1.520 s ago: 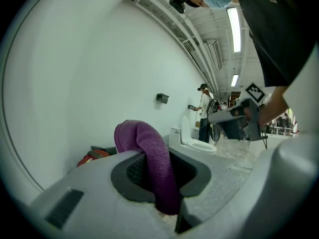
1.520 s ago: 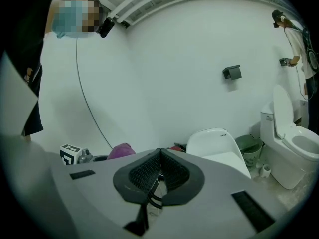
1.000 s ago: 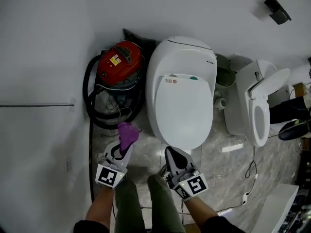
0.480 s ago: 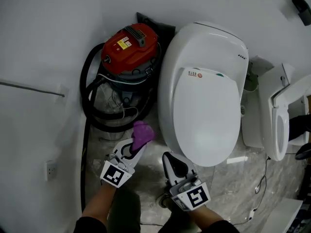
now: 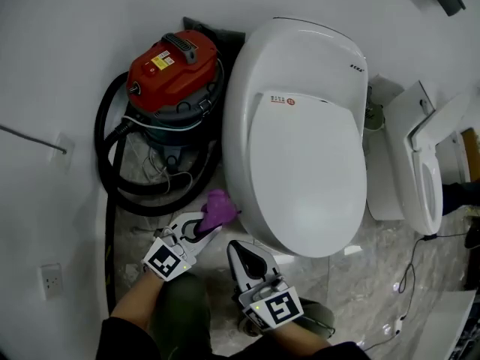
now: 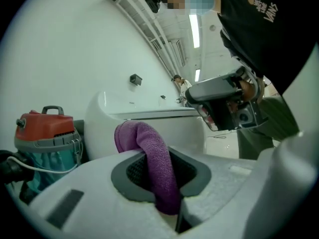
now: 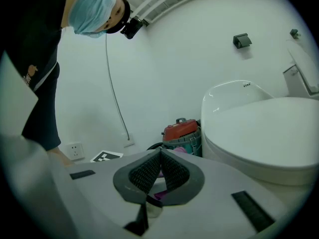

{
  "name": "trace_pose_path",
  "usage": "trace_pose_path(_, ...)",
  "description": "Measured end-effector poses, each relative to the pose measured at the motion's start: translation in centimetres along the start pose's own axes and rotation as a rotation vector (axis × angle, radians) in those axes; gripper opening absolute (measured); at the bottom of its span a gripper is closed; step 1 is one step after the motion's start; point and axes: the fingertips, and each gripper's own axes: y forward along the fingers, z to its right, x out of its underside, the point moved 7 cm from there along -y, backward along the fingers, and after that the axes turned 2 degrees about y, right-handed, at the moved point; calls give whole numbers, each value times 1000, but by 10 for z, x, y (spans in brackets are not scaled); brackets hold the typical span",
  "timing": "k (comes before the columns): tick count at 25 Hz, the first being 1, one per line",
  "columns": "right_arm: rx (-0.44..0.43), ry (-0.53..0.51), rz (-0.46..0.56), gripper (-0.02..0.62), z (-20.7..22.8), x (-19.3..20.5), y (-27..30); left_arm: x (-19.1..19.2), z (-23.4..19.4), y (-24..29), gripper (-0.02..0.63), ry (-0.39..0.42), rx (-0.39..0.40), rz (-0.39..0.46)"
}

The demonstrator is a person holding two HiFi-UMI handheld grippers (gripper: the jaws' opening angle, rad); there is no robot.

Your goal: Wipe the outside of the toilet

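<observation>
lower centre of the head view: the left gripper (image 5: 206, 225) is clamped on a purple cloth (image 5: 217, 207), whose bunched end pokes out past the jaw tips. the left gripper view confirms it: the cloth is folded over and pinched between the two jaws. the cloth sits at the lower left flank of the toilet (image 5: 300, 126), touching it or just shy of it; the head view does not settle which. half a second ago a strip of floor showed between cloth and toilet; that gap has closed. one second ago the cloth was further off again.

right gripper (image 5: 243, 249): lower centre, just right of the left one, below the toilet's front rim and apart from it. its jaws are pressed together tip to tip with nothing between them, as the right gripper view shows. it lies further left in the frame than half a second ago.

toilet lid is down. a red-topped vacuum cleaner (image 5: 172, 70) stands at upper left beside the toilet, its black hose (image 5: 105, 163) looped round it on the floor. a second toilet (image 5: 420, 178), seat raised, is at the right edge. a wall socket (image 5: 50, 280) is at lower left.
</observation>
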Motion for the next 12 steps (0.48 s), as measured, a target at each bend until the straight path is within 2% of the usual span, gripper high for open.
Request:
trace_pose_path(6,9,-26,12,0,-2,11,1,3,9,13,67,8,121,45)
trace_pose_path(12,23,-33,-35,0,-13,24,-2,3,15,19,67,3,153,66)
